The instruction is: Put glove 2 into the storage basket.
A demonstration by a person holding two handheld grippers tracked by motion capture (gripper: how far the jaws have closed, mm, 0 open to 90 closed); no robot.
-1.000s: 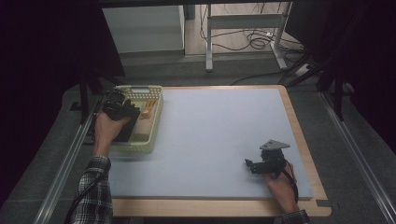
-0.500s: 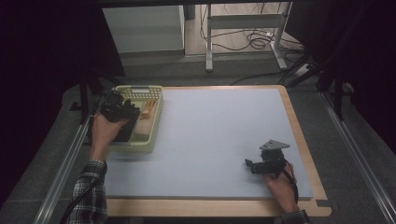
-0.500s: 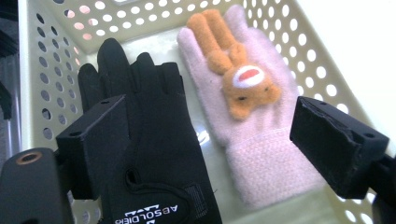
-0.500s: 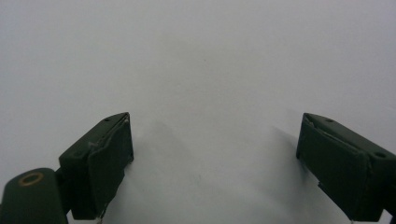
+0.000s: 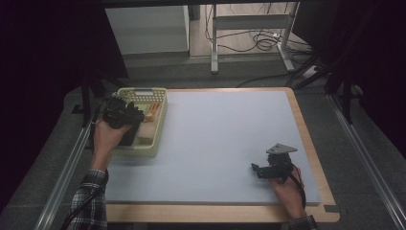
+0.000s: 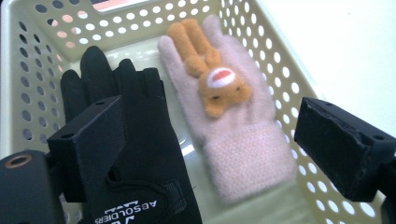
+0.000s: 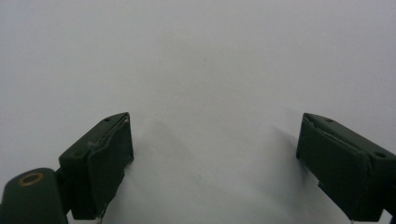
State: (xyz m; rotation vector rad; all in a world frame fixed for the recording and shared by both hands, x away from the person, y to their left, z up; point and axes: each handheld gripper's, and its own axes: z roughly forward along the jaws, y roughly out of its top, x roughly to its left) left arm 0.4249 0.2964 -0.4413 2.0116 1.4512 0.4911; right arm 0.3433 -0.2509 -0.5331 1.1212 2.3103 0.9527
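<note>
Gloves in the basket [image 6: 285,84], two of them, and the left claw [image 6: 210,154] hangs right over them with its jaws spread wide, holding nothing. The black glove [image 6: 135,140] lies on the left in the left gripper view, the pink knitted glove [image 6: 233,121] beside it with an orange plush animal [image 6: 210,70] sewn on its back. The two touch along their edges, maybe overlap a little; hard to be sure.

That closeness is the worry. One jaw sits above the black glove, the other out over the basket's perforated wall, and the pink glove lies between them. If the claw drops straight down from here, I reckon the outer jaw could land on the rim or wall and tip the light plastic basket, or jam against it. It could also pinch both gloves together, since soft fabric bunches and drags its neighbour along. A grab at the plush alone might lift the glove crooked and let it slip.

Over in the high view, the basket [image 5: 158,120] sits at the bench's [image 5: 215,143] far left corner, the person's left hand [image 5: 107,136] over it. The right claw [image 5: 256,168] rests well apart on the bare grey surface, jaws also spread and empty, too far off to steady the basket.
</note>
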